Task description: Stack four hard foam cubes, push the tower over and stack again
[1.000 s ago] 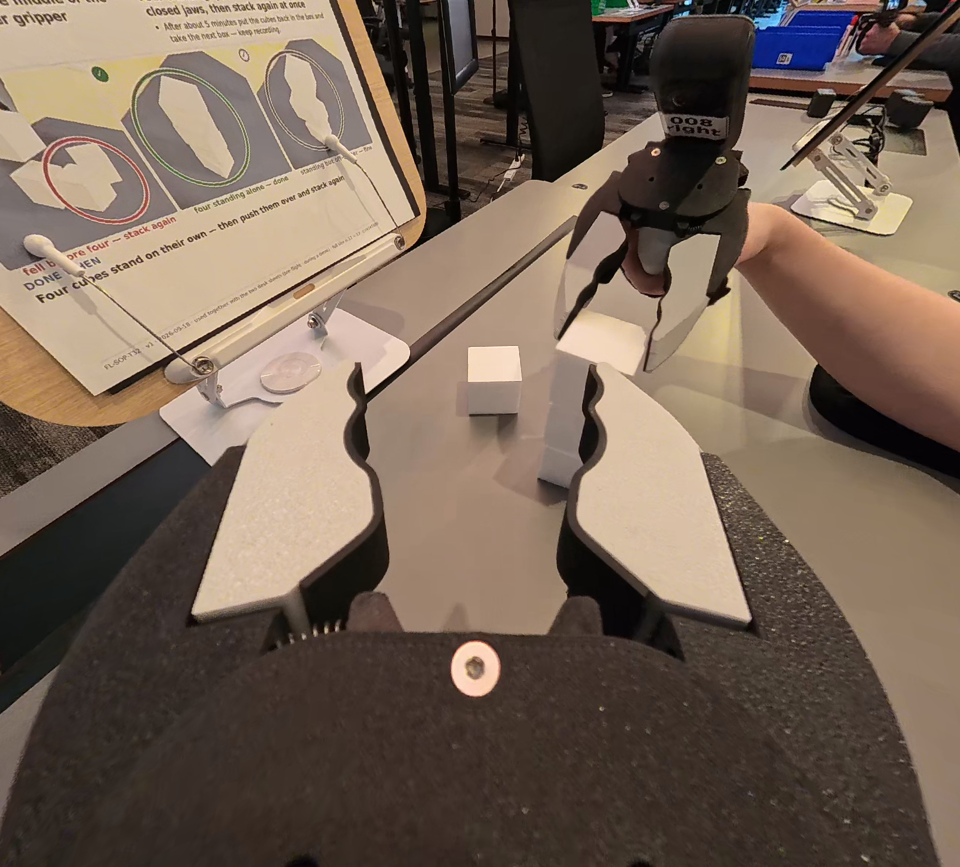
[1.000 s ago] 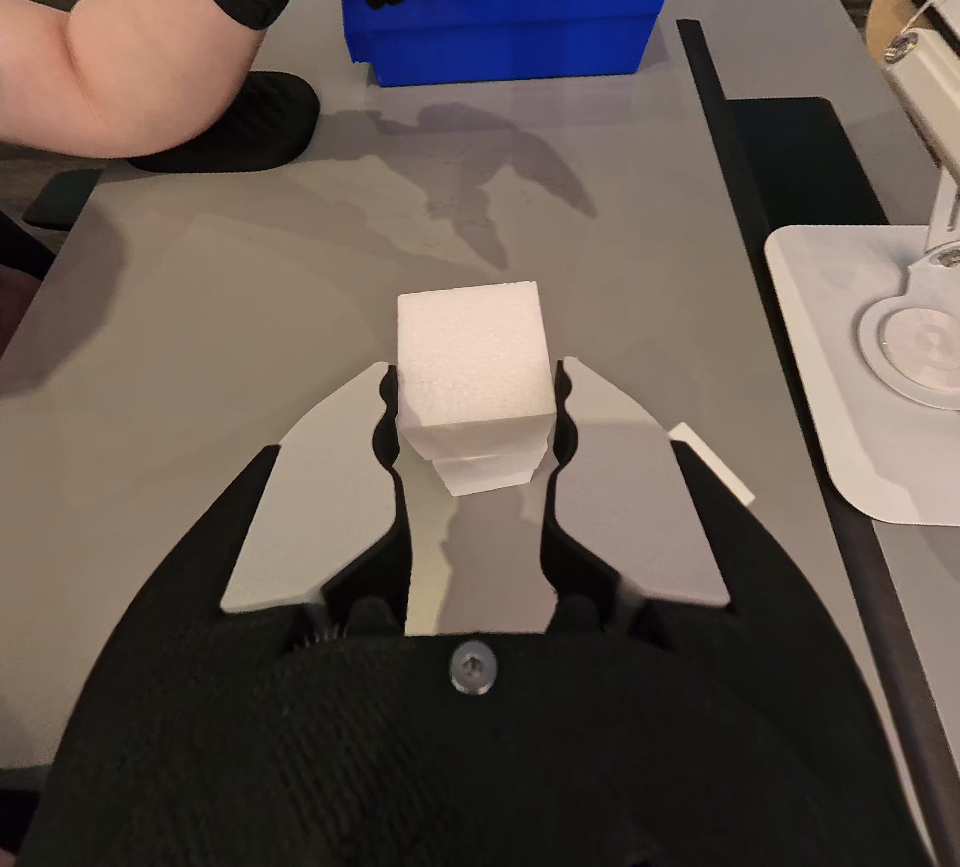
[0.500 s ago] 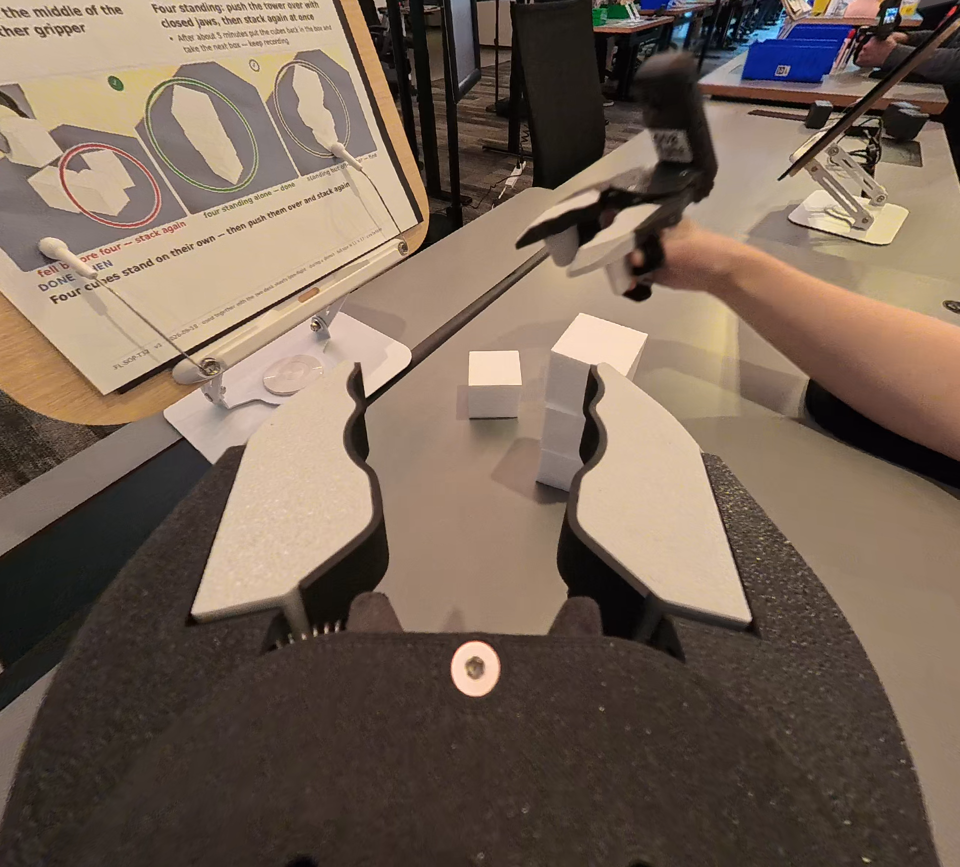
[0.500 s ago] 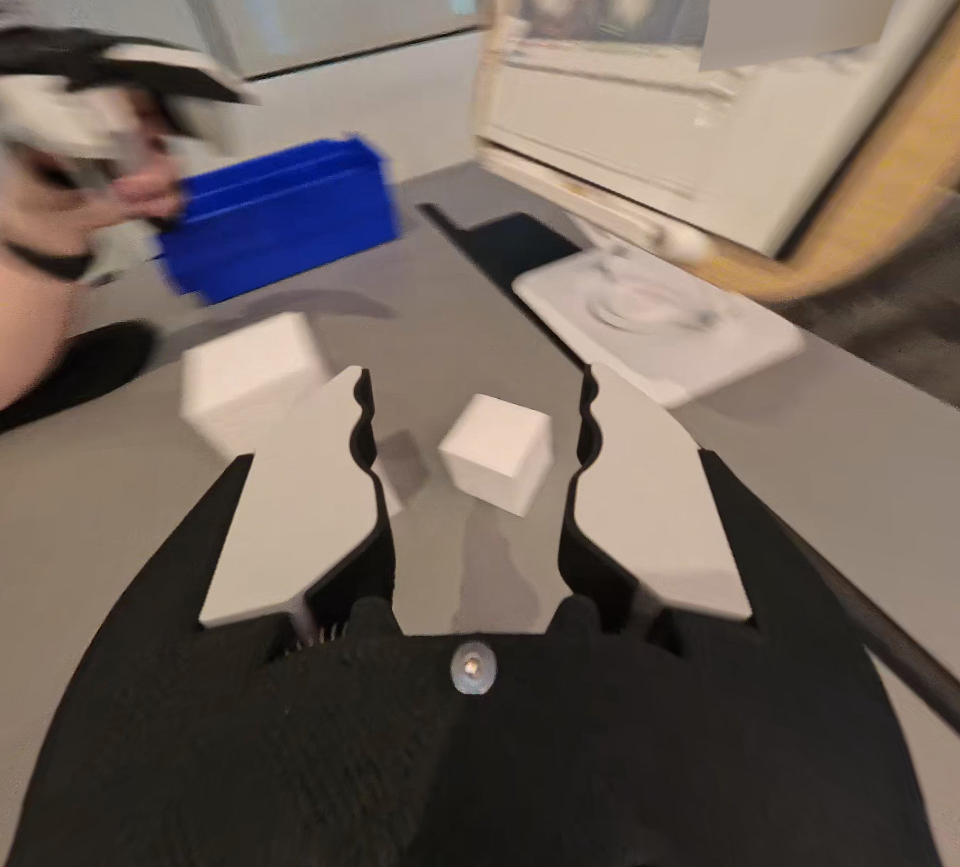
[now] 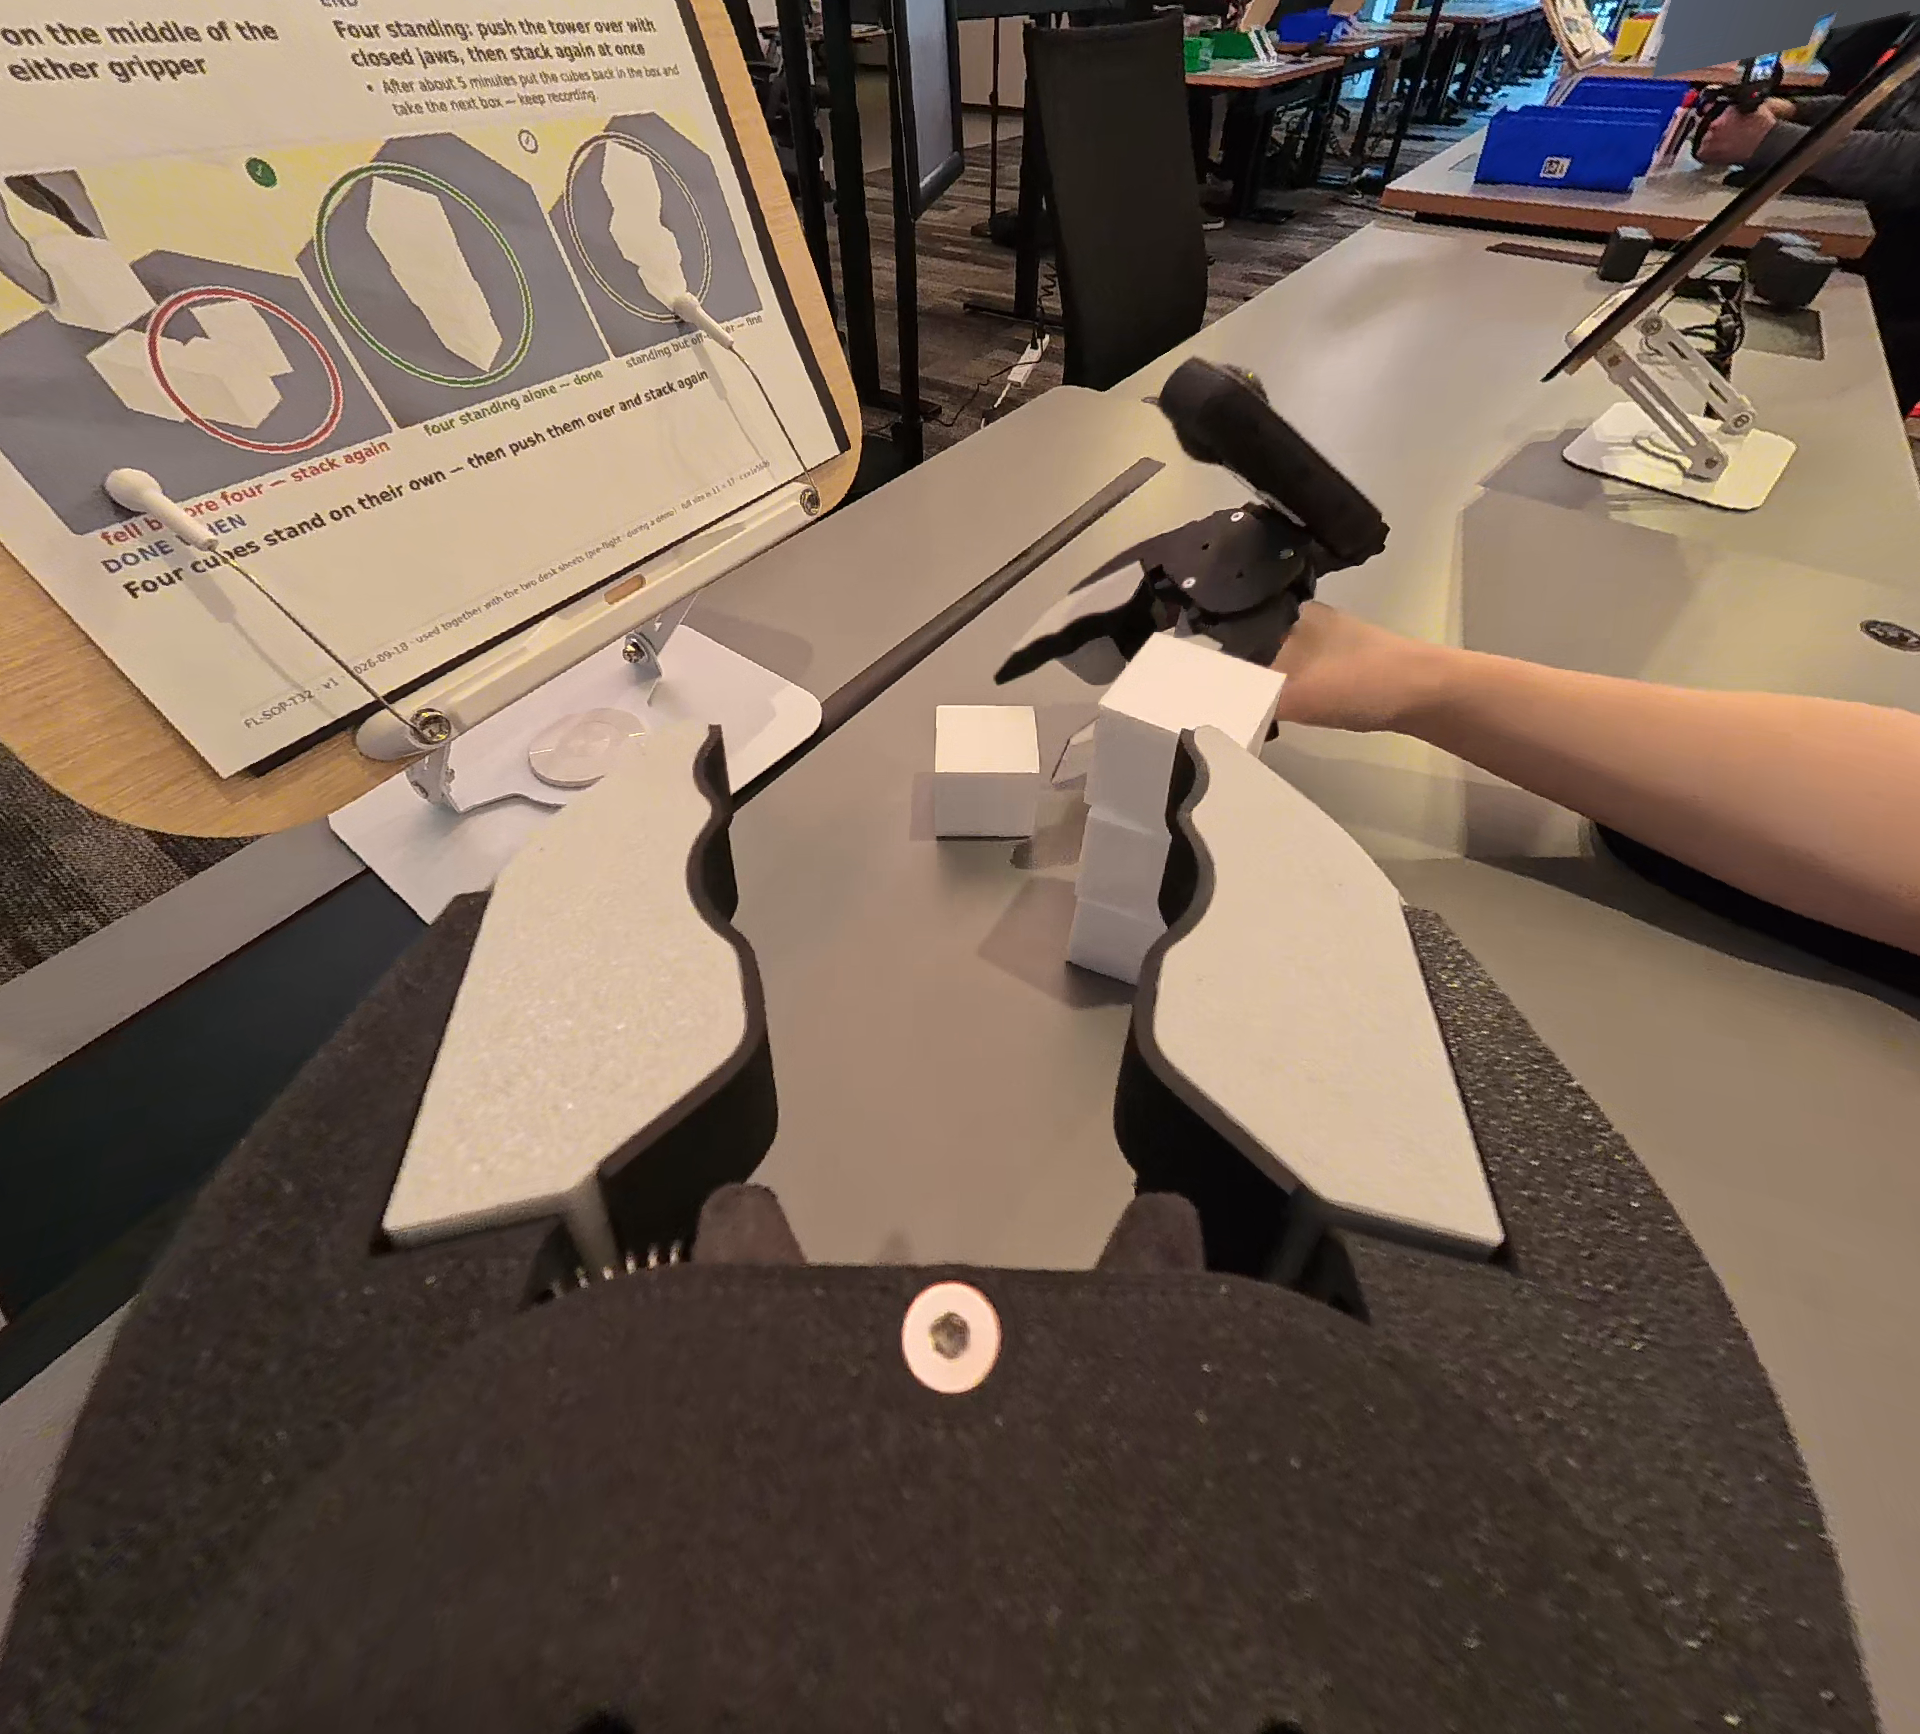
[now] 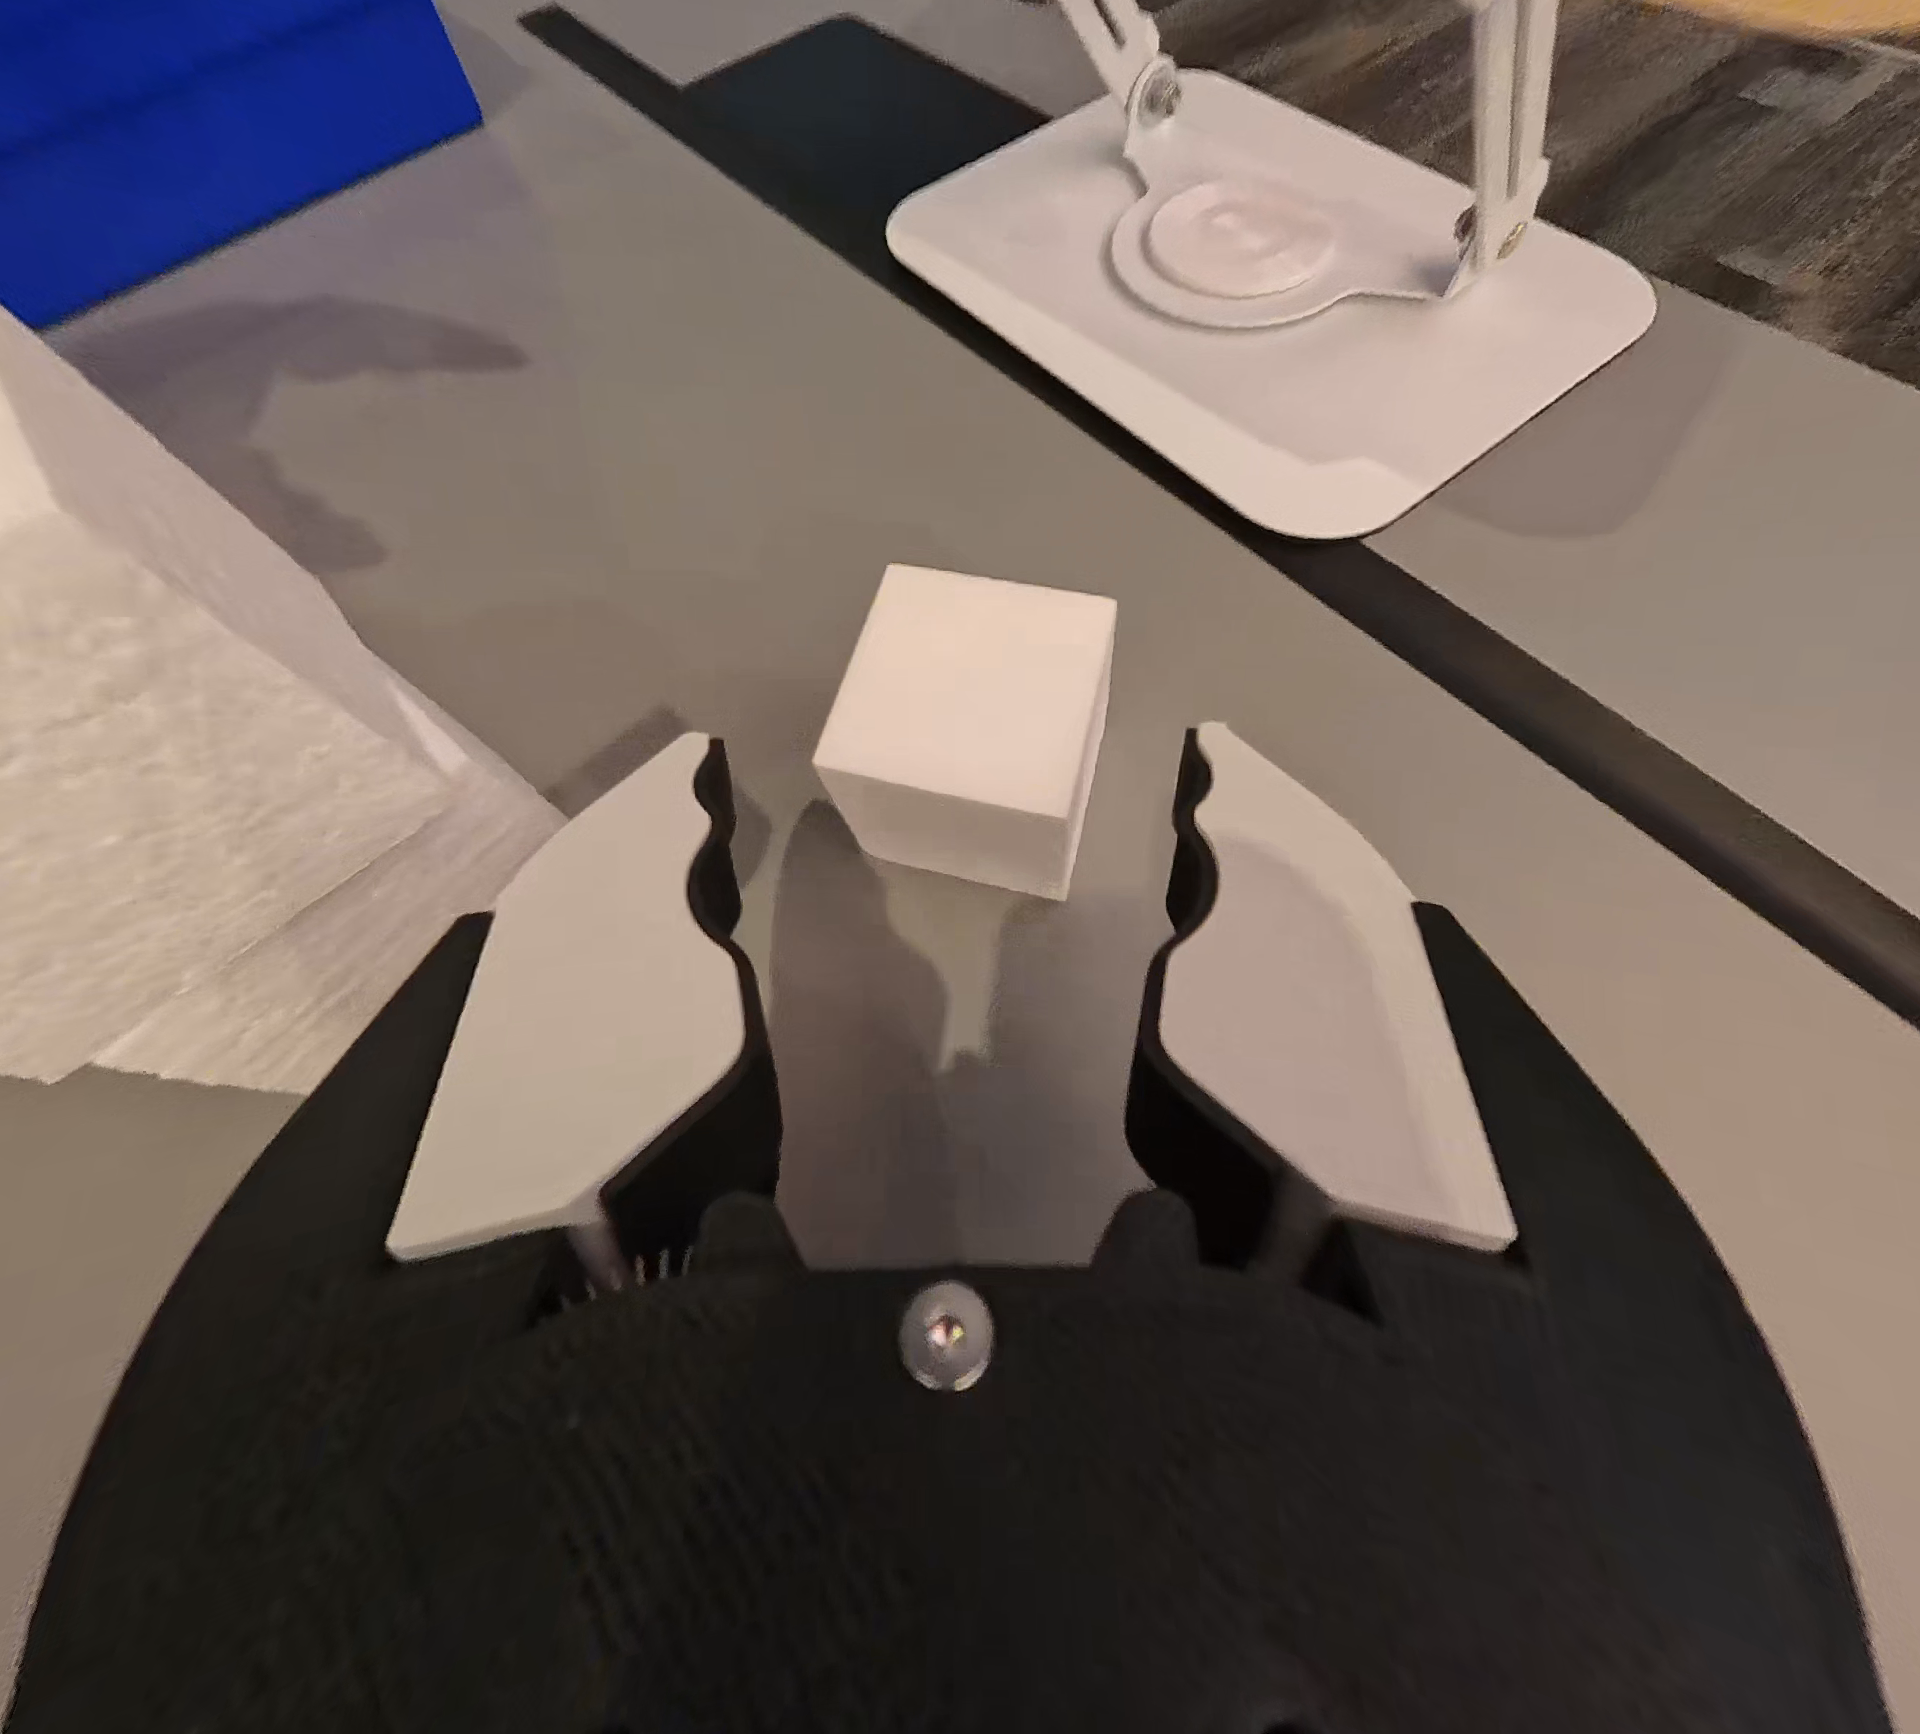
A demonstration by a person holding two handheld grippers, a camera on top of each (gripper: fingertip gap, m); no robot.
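Right wrist view: right gripper [image 6: 956,775] low over the counter [image 6: 644,437], tipped down, jaws wide and empty, lone cube [image 6: 971,728] just ahead between the tips, not yet touched; likely lined up so for a grab. Stack [image 5: 1138,843] of three cubes just beside it, one short of four, so lone cube probably goes on top. Left wrist view: left gripper [image 5: 945,780] held level behind the stack, jaws wide, holding nothing; stack partly hidden by one jaw, touching or not hard to tell. Arm [image 5: 1558,749] reaching in flat from the side.
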